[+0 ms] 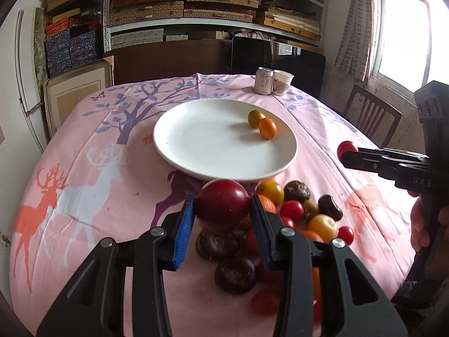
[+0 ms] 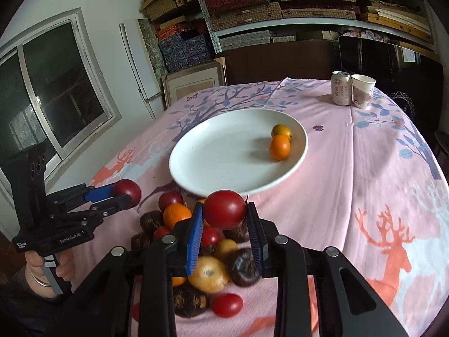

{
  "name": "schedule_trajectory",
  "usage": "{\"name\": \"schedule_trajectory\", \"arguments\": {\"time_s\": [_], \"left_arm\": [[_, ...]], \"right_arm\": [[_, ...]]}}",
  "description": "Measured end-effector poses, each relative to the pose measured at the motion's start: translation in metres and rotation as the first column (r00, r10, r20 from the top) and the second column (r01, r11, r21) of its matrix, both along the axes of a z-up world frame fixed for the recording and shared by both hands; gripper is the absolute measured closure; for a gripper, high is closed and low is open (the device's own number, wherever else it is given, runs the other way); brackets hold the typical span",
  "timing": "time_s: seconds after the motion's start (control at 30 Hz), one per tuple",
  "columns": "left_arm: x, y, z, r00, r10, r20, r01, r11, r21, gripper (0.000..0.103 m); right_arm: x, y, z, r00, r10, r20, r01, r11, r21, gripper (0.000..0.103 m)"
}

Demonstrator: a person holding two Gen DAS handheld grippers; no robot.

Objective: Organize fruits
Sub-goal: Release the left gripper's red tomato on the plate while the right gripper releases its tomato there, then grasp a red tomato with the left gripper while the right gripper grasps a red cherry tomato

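**Two Grippers, Two Red Fruits, One Waiting Plate**

Both hand-held grippers are loaded above a pink, deer-printed surface [image 1: 84, 168]. The left gripper [image 1: 221, 210] has its blue-padded fingers [image 1: 183, 224] pinching a dark red fruit [image 1: 221, 205], held just above the pile of mixed fruits [image 1: 303, 213] at the near edge of the white plate [image 1: 174, 151]. The right gripper [image 2: 224, 219] pinches a red tomato [image 2: 224, 209] in the same way, over the same heap. Two small orange fruits [image 2: 279, 147] already sit together on the plate's far side; a can [image 2: 341, 88] and paper cup [image 2: 362, 91] stand well apart at the back.

The risk, by the look of it, lies in the grip: both fruits are round and smooth, held only near the fingertips, and could squirt free or bruise if squeezed harder. With both grippers converging on one plate, they may collide, and a dropped fruit could roll off the shallow rim or nudge the two oranges.
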State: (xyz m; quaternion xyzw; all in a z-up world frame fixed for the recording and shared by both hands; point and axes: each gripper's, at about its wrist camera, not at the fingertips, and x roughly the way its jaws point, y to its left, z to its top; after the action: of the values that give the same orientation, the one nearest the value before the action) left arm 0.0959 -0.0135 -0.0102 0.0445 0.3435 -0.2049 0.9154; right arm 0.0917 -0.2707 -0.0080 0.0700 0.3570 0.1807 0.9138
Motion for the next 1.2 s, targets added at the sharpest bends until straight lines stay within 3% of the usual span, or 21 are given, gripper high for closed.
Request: {"name": "schedule_trajectory", "arguments": {"time_s": [0.27,0.3,0.33,0.4,0.47,0.53,0.73,1.03,1.2], "left_arm": [[0.075,-0.042,-0.014,0.999,-0.011,-0.051,0.014,0.998,0.067,0.064],[0.081,-0.045,-0.017,0.998,-0.015,-0.061,0.020,0.997,0.076,0.063],[0.085,-0.045,-0.019,0.998,-0.012,-0.065,0.017,0.996,0.082,0.063],[0.083,-0.042,-0.020,0.998,-0.002,-0.057,0.006,0.997,0.082,0.061],[0.074,-0.037,-0.015,1.000,0.006,-0.026,-0.004,0.997,0.079,0.045],[0.059,-0.029,-0.009,1.000,0.014,0.017,-0.015,0.997,0.074,0.035],[-0.001,-0.006,0.002,0.998,-0.028,0.050,0.025,0.998,0.058,0.034],[-0.082,0.005,-0.030,0.992,-0.121,-0.035,0.125,0.986,0.114,0.034],[-0.103,-0.004,-0.048,0.989,-0.136,-0.049,0.142,0.978,0.153,0.035]], "right_arm": [[0.078,0.014,-0.019,0.996,-0.015,-0.086,0.015,1.000,0.008,0.069],[0.082,0.014,-0.019,0.996,-0.026,-0.082,0.026,1.000,0.002,0.064],[0.084,0.014,-0.019,0.996,-0.040,-0.080,0.040,0.999,-0.001,0.050],[0.080,0.011,-0.015,0.997,-0.046,-0.059,0.048,0.999,0.023,0.047],[0.069,0.010,-0.011,0.999,-0.042,-0.030,0.042,0.999,0.013,0.047],[0.054,0.007,-0.010,0.999,-0.046,-0.003,0.046,0.999,0.007,0.047],[0.006,-0.017,-0.025,0.996,-0.085,-0.003,0.085,0.996,0.024,0.047],[-0.040,-0.059,-0.056,0.984,-0.168,-0.058,0.172,0.983,0.060,0.047],[-0.046,-0.058,-0.064,0.981,-0.175,-0.082,0.181,0.981,0.063,0.047]]}}
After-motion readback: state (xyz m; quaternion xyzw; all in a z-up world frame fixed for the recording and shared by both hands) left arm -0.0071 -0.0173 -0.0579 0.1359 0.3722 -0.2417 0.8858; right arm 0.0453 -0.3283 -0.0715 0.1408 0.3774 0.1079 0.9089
